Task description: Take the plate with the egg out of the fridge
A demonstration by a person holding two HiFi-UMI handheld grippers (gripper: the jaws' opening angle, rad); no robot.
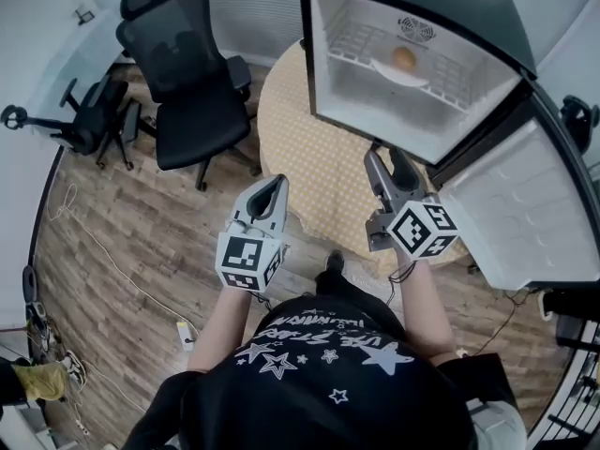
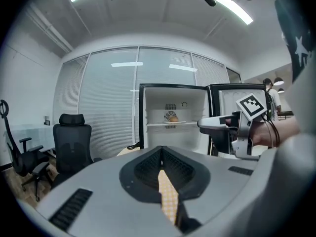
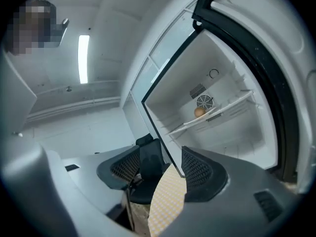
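Head view has the plate (image 1: 397, 73) with the egg (image 1: 404, 58) resting on the wire shelf (image 1: 361, 40) inside the open fridge (image 1: 375, 120), about midway along the shelf and nearer its back edge than its front. The egg looks centred on the plate, though at this range that is hard to be sure of. The fridge stands at the far edge of the round table (image 1: 309, 148), its door (image 1: 525, 214) swung out to the right. The right gripper (image 1: 386, 160) hovers just outside the opening, jaws spread and empty, pointing in. The plate lies ahead of and above it, near rim facing the jaws. The left gripper (image 1: 272, 187) hangs over the table's near-left edge, jaws pressed together on nothing, well off to the side. The right one is clearly nearer for the reach.
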